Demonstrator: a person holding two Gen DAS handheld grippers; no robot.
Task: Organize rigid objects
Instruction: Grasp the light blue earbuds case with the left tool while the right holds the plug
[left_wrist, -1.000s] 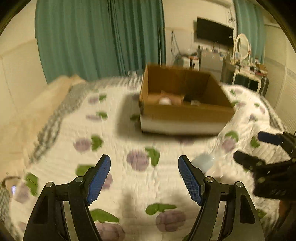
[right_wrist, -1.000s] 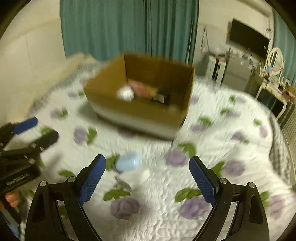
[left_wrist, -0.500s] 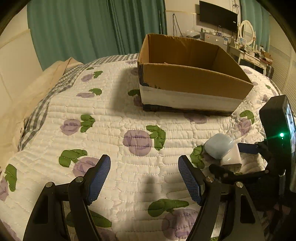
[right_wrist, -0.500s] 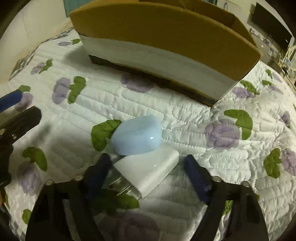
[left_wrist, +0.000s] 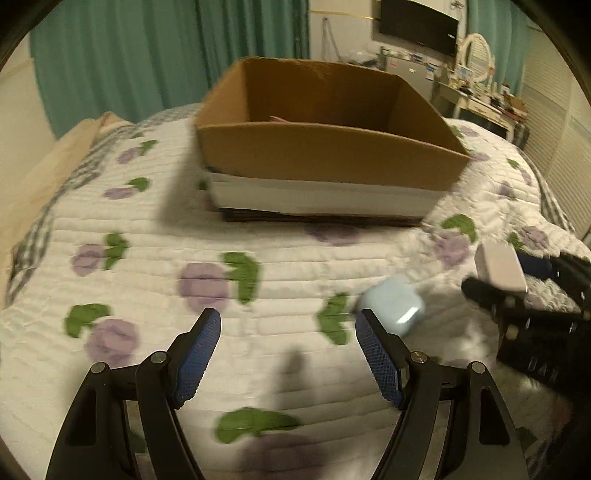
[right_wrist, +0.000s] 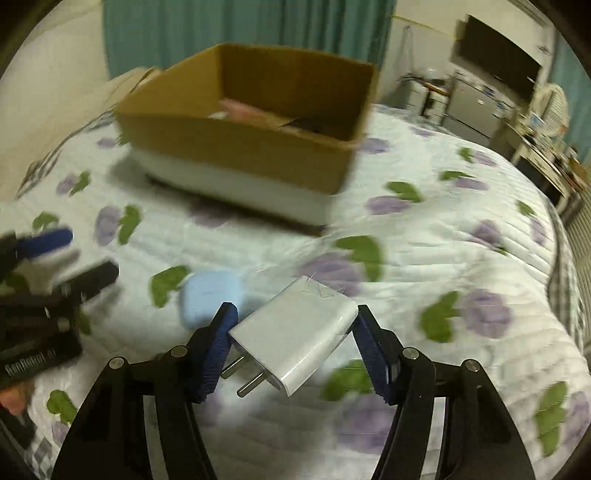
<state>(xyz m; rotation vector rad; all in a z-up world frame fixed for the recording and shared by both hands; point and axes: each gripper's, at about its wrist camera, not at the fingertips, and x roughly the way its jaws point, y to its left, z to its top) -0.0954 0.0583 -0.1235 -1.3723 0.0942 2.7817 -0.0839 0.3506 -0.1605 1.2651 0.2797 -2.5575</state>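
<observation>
Underneath everything, a quilt (left_wrist: 155, 229) is spreading across both views, white and stitched in ridges, printed with purple flowers and green leaves. Sitting on it is the box (left_wrist: 332, 162), open-topped brown cardboard with a white band along its base; the left view is showing mostly its bare inner walls, while the right view (right_wrist: 243, 147) is looking in over the rim at something pink and something dark, both blurred. Low in the left view, the left gripper (left_wrist: 288, 343) is hanging over the quilt with its jaws spread wide and nothing between the blue ribbed pads (left_wrist: 199, 354). Only the right view is showing the grasp up close: the right gripper (right_wrist: 291, 343) is clamping the charger (right_wrist: 295, 332), a glossy white rounded block lifted off the quilt, tilted, its two metal prongs pointing down-left. From the left view the charger (left_wrist: 498, 266) is appearing as a pale block at the far right. Lying on the quilt just beside it is the case (left_wrist: 395, 306), a smooth, pale blue, pebble-shaped shell.
</observation>
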